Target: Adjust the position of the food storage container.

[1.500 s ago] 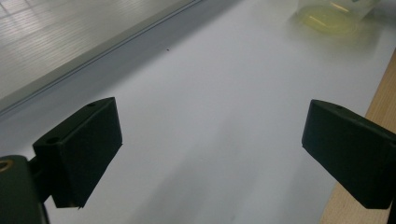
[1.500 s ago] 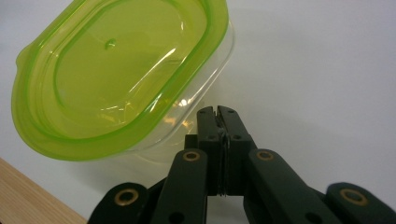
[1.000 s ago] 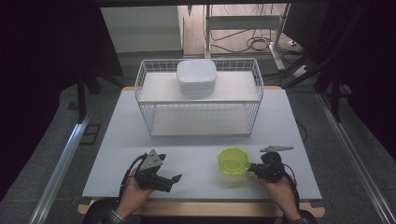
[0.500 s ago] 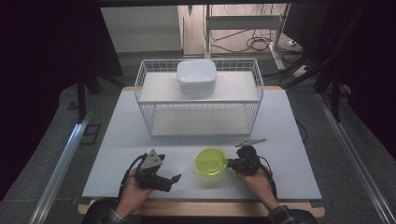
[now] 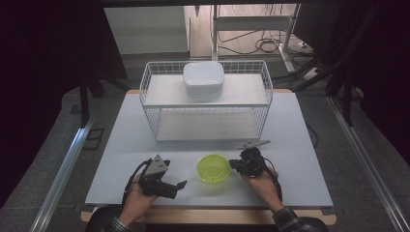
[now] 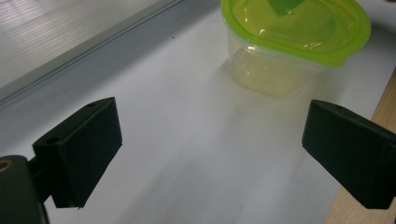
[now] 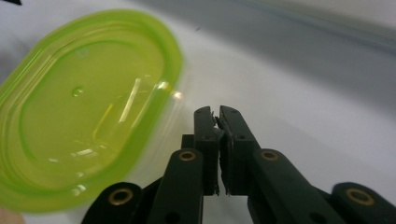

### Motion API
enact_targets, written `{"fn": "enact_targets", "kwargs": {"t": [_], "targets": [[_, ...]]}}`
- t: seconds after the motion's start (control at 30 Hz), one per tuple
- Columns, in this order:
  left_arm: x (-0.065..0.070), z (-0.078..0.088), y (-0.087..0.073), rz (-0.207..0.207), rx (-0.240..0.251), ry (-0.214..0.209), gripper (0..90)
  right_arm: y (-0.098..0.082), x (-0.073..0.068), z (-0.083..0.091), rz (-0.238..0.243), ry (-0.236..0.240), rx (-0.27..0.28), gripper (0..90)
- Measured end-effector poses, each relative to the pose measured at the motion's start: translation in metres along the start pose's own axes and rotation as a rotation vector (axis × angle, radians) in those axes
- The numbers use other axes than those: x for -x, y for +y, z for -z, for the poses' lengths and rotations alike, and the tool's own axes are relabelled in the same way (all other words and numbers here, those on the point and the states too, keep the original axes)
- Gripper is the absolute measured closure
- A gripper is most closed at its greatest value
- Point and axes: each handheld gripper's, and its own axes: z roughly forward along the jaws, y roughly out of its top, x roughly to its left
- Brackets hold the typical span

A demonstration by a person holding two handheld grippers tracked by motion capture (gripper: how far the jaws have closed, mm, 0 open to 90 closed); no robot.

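The lidded green tub point(image 5: 213, 168) sits mid-worktop point(image 5: 300, 145), between the spread left hand-held gripper point(image 5: 180, 185) and the nearly pressed-together, empty right hand-held gripper point(image 5: 232, 165) beside it; the basket point(image 5: 205, 104) looks its likely destination.

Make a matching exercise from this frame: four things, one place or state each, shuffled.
Things:
1. green-lidded container
2. white lidded box
3. left gripper
4. right gripper

Places or states:
A. on the wire rack's top shelf
B. jaws wide apart, nothing between them
C. on the table between the two grippers
D. jaws nearly together, empty, beside the lid's rim

Pairs: 1-C, 2-A, 3-B, 4-D
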Motion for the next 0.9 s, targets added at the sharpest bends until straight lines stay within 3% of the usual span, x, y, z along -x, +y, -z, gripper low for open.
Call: {"fn": "enact_targets", "kwargs": {"t": [0.13,0.23,0.3,0.5,0.7,0.9], "targets": [[-0.004,0.003,0.0,0.015,-0.011,-0.004,5.5,-0.004,0.006,0.02,0.015,-0.039,0.05,71.6],[-0.005,0.006,0.0,0.016,-0.03,-0.026,6.7,-0.01,0.01,0.036,0.024,-0.03,0.093,57.6],[-0.005,0.006,0.0,0.006,-0.036,-0.027,6.7,-0.011,0.01,0.039,0.03,-0.03,0.1,52.5],[-0.003,0.004,-0.007,-0.052,-0.051,-0.012,4.1,-0.018,0.004,0.045,0.084,-0.038,0.125,23.7],[-0.005,0.003,-0.011,-0.05,-0.049,-0.003,3.6,-0.027,0.0,0.047,0.115,-0.029,0.101,12.0],[-0.003,0.003,-0.011,-0.06,-0.046,0.003,3.4,-0.028,0.001,0.045,0.124,-0.019,0.108,6.9]]}}
